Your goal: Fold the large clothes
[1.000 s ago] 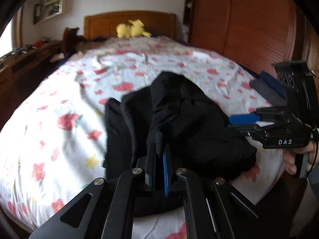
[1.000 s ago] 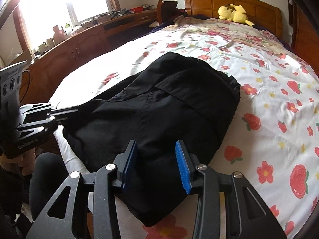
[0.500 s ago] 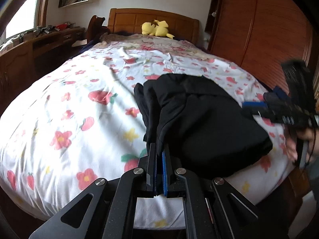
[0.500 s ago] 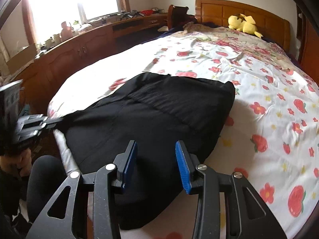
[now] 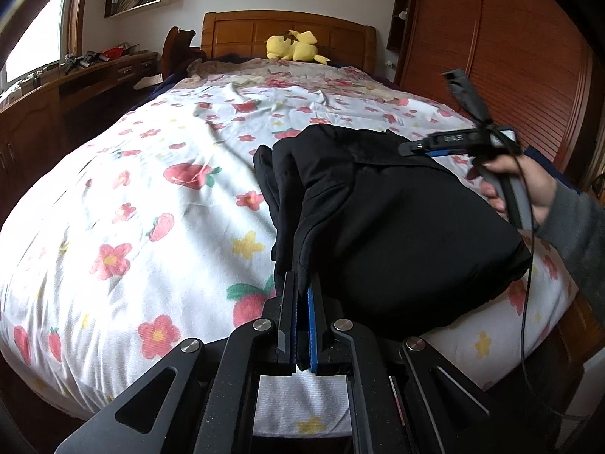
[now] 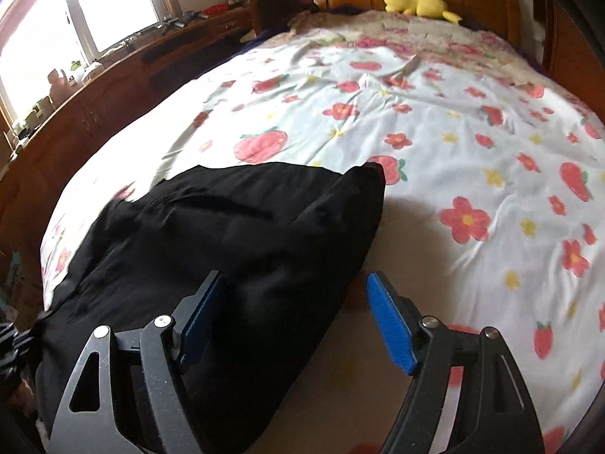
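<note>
A large black garment [image 5: 397, 219] lies folded at the foot of the bed [image 5: 151, 196] on a white sheet with red flowers. My left gripper [image 5: 302, 295] is shut on the garment's near left edge, which rises in a fold from the jaws. In the right wrist view the garment [image 6: 234, 242] spreads to the lower left. My right gripper [image 6: 295, 302] is open wide and empty, above the garment's right corner. It also shows in the left wrist view [image 5: 406, 148], raised over the garment's far right side.
A yellow plush toy [image 5: 293, 47] sits by the wooden headboard [image 5: 287, 32]. A wooden wardrobe [image 5: 503, 56] lines the right side. A wooden desk and cabinets [image 6: 98, 98] under a window line the left. Dark folded clothes [image 5: 544, 159] lie at the bed's right edge.
My right gripper has opened wider and lifted above the garment's right corner. My left gripper has stayed shut on the edge and pulled back towards the foot of the bed.
</note>
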Motion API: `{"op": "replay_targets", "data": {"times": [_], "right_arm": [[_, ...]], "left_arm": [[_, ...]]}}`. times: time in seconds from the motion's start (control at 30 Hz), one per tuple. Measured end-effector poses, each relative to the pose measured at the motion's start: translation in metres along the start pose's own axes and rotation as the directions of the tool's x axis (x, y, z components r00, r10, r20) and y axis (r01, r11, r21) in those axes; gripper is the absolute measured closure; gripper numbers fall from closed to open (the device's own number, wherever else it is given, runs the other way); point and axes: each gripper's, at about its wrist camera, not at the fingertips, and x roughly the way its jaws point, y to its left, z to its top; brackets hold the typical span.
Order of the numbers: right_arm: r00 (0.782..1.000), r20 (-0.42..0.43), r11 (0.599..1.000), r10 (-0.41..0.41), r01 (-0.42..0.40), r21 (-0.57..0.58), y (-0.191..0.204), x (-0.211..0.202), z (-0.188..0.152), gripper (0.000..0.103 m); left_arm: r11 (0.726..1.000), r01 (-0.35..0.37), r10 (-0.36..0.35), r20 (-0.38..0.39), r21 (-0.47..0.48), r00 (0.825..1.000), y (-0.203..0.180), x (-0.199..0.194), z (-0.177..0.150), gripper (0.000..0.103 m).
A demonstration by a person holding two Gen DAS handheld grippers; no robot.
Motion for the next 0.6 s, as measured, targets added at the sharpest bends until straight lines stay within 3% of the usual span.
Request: {"op": "replay_targets", "data": {"times": [0.37, 0.6], "right_arm": [[0.985, -0.087, 0.985, 0.149, -0.141, 0.100, -0.020, 0.050, 0.003, 0.023], [0.991, -0.079, 0.992, 0.110, -0.105, 0.067, -0.013, 0.045, -0.002, 0.023]], "left_arm": [[1.000, -0.006, 0.006, -0.029, -0.003, 1.000, 0.000, 0.007, -0.003, 0.099], [0.999, -0.030, 0.030, -0.017, -0.027, 0.999, 0.002, -0.009, 0.002, 0.092]]}}
